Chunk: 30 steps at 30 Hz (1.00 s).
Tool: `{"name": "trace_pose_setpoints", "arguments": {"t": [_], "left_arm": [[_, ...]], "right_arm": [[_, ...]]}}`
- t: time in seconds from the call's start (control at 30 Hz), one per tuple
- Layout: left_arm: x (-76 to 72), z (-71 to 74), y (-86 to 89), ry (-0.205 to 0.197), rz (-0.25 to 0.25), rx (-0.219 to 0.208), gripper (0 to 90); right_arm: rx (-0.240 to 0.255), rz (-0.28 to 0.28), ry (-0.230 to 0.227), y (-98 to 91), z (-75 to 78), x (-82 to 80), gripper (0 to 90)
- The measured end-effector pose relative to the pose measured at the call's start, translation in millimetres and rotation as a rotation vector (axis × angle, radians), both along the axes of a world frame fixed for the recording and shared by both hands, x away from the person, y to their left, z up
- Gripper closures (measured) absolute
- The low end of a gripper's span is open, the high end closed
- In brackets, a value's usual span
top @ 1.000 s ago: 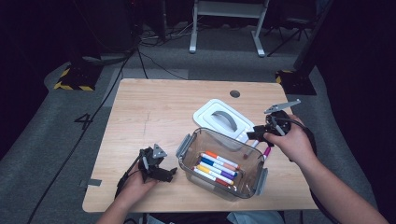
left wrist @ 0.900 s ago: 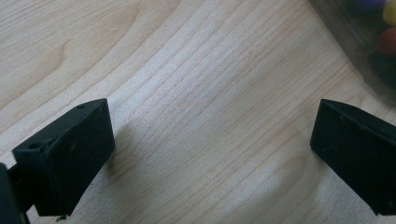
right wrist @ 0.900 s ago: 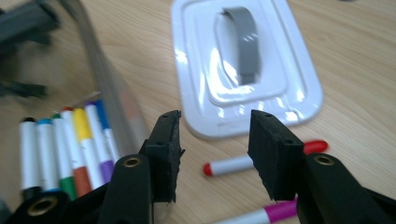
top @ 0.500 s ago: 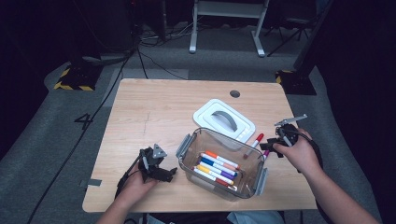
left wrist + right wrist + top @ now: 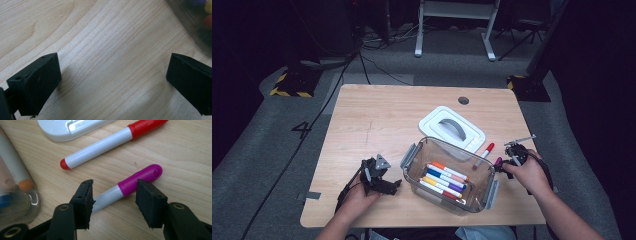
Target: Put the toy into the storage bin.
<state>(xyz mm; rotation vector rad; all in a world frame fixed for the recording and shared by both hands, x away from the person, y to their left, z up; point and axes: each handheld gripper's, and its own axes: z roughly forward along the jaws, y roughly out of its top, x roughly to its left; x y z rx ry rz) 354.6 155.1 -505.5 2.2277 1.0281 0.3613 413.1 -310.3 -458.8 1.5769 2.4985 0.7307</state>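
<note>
The right gripper, its fingers just opening and released, straddles the pink marker on the table, right of the clear box. The red marker lies just beyond. The left gripper, fingers spread and empty, rests left of the box.

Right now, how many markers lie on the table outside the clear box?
2. The red-capped marker lies beside the white lid; the magenta-capped marker lies between the right gripper jaws. Others may be hidden.
</note>
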Motion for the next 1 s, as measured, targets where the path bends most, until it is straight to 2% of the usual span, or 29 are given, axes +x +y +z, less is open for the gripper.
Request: {"name": "trace_pose_setpoints", "arguments": {"t": [0.13, 0.17, 0.23, 0.3, 0.37, 0.4, 0.57, 0.7, 0.73, 0.77, 0.8, 0.87, 0.93, 0.97, 1.0], "left_arm": [[0.0, 0.0, 0.0, 0.0, 0.0, 0.0, 0.1], [0.0, 0.0, 0.0, 0.0, 0.0, 0.0, 0.1], [0.0, 0.0, 0.0, 0.0, 0.0, 0.0, 0.1], [0.0, 0.0, 0.0, 0.0, 0.0, 0.0, 0.1], [0.0, 0.0, 0.0, 0.0, 0.0, 0.0, 0.1], [0.0, 0.0, 0.0, 0.0, 0.0, 0.0, 0.1], [0.0, 0.0, 0.0, 0.0, 0.0, 0.0, 0.1], [0.0, 0.0, 0.0, 0.0, 0.0, 0.0, 0.1], [0.1, 0.0, 0.0, -0.002, -0.001, 0.0, 0.1], [0.1, 0.0, 0.0, -0.002, -0.001, 0.0, 0.1], [0.1, 0.0, 0.0, -0.002, -0.001, 0.0, 0.1], [0.1, 0.0, 0.0, -0.002, -0.001, 0.0, 0.1], [0.0, 0.0, 0.0, 0.0, 0.0, 0.0, 0.1], [0.1, 0.0, 0.0, -0.001, -0.001, 0.0, 0.1], [0.0, 0.0, 0.0, 0.0, 0.0, 0.0, 0.1]], "right_arm": [[-0.001, 0.004, 0.017, 1.2, -7.4, -0.9, 50.5], [-0.033, 0.018, 0.019, 0.9, -9.5, -1.1, 57.3], [-0.044, 0.021, 0.016, 0.5, -9.2, -1.2, 59.6], [-0.104, 0.035, 0.012, -2.8, -8.0, -1.0, 70.3], [-0.117, 0.034, 0.011, -3.8, -7.8, -0.8, 73.0], [-0.149, 0.027, 0.008, -7.2, -7.3, -0.6, 76.2], [-0.148, 0.007, 0.011, -12.2, -7.0, -1.1, 77.0], [-0.12, -0.001, 0.017, -16.6, -4.5, -1.7, 77.1], [-0.098, -0.009, 0.008, -18.7, 1.3, -1.9, 77.1], [-0.098, -0.009, 0.008, -18.7, 1.3, -1.9, 77.1], [-0.085, -0.013, -0.002, -20.2, 9.6, -2.1, 77.0], [-0.082, -0.017, -0.002, -20.4, 12.7, -2.3, 77.0], [-0.075, -0.012, -0.017, -21.9, 20.8, -2.1, 77.1], [-0.067, -0.015, -0.028, -22.1, 30.0, -2.5, 77.0], [-0.067, -0.015, -0.028, -22.1, 30.0, -2.5, 77.0]]}}
